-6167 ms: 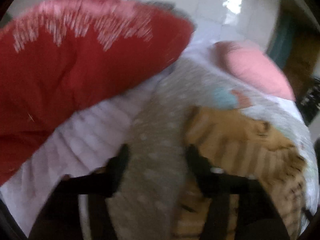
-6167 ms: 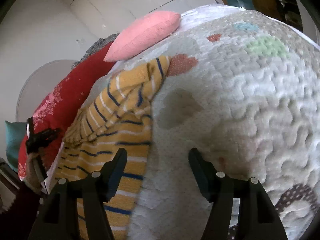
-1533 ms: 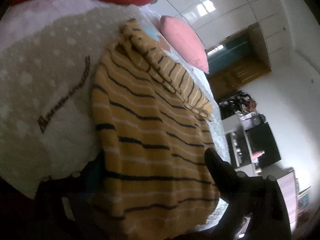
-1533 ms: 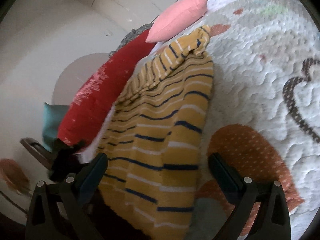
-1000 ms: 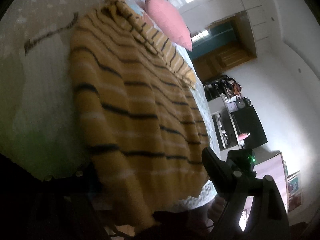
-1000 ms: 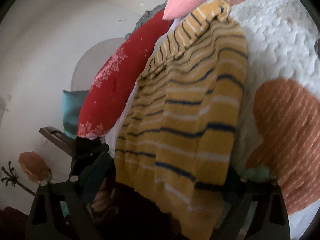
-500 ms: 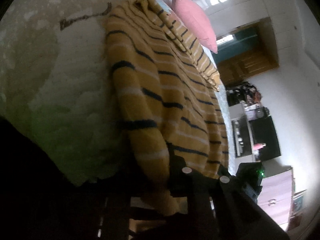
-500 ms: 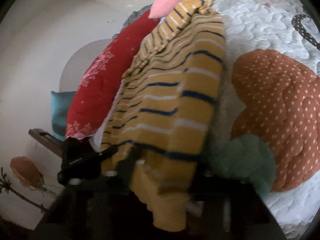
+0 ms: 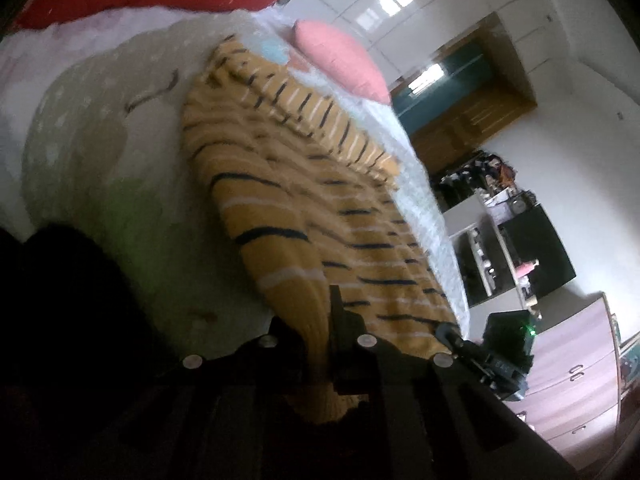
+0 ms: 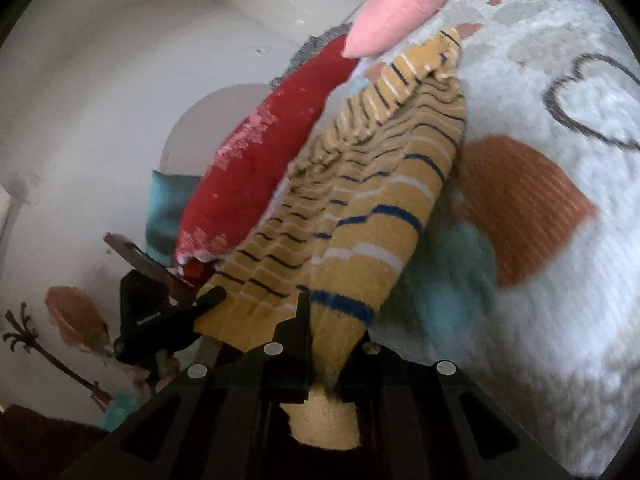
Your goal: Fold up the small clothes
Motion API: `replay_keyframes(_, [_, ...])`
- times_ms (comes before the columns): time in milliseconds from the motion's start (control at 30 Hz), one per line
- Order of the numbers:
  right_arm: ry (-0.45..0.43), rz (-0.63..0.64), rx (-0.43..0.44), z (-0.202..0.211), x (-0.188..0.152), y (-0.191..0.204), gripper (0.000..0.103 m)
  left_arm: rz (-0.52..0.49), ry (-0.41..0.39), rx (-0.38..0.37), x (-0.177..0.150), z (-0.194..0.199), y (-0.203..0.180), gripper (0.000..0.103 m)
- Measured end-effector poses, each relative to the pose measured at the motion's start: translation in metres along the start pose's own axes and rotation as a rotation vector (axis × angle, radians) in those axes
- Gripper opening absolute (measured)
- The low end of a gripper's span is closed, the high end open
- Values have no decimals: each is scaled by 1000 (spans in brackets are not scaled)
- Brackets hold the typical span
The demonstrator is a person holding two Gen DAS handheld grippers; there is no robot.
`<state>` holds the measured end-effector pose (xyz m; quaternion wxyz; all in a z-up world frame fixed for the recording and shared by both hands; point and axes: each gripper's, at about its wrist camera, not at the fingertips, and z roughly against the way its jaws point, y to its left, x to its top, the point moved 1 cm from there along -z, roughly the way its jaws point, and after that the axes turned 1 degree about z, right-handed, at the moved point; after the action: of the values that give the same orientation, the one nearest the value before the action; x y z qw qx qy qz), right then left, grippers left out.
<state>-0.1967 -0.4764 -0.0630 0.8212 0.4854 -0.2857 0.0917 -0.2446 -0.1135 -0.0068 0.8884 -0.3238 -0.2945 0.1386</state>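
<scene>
Sweater (image 9: 320, 216): yellow knit with dark and white stripes, lying lengthwise on the bed (image 9: 100, 152), one sleeve laid back across the chest. Its near hem is pinched at two corners, most likely so the lower half can be lifted and carried toward the collar.

Left claw (image 9: 320, 344): closed on the hem corner at the sweater's left edge; knit bunches between the fingers.

Right claw (image 10: 324, 344): closed on the opposite hem corner; a tuft of hem pokes out behind the grip. A two-corner hold keeps the edge level.

Left view only: pink pillow (image 9: 340, 60), wooden cabinet (image 9: 468, 116), shelves and drawers across the room, and the right claw seen small at the far hem corner.

Right view only: red cushion (image 10: 260, 160) along the sweater's far side, quilt patches in orange and teal, arched wall recess, the left claw seen small.
</scene>
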Motion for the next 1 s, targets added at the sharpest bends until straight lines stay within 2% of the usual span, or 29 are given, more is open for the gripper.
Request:
replay_keyframes(133, [31,-21,-31,-4,-6,-7,10,92,26,-19,0,-9,24,8])
replay_keyframes(300, [42,14,-17,-13,16,8,10,101,-29,-45,18,0,24,8])
replay_keyframes(500, [16,96,1,-20,73,47,10,101,-107,-109,80,6,13,8])
replay_keyframes(600, [-9,150,-17,-28,108,65,10,44,-146,-92,117,-2,-6,8])
replay_keyframes(700, [-23,194,-53,-46,146,74,10,37,-172,-94,160,-17,-13,8])
replay_keyframes(800, [-13,171,-67,-73,189,66,10,60,-167,-72,205,-44,-13,8])
replay_keyframes(867, [-5,134,-102,-96,217,51,10,67,-139,-21,235,-73,-11,8])
replay_keyframes(1000, [24,36,-153,-138,261,8,10,76,-57,88,272,-129,1,8])
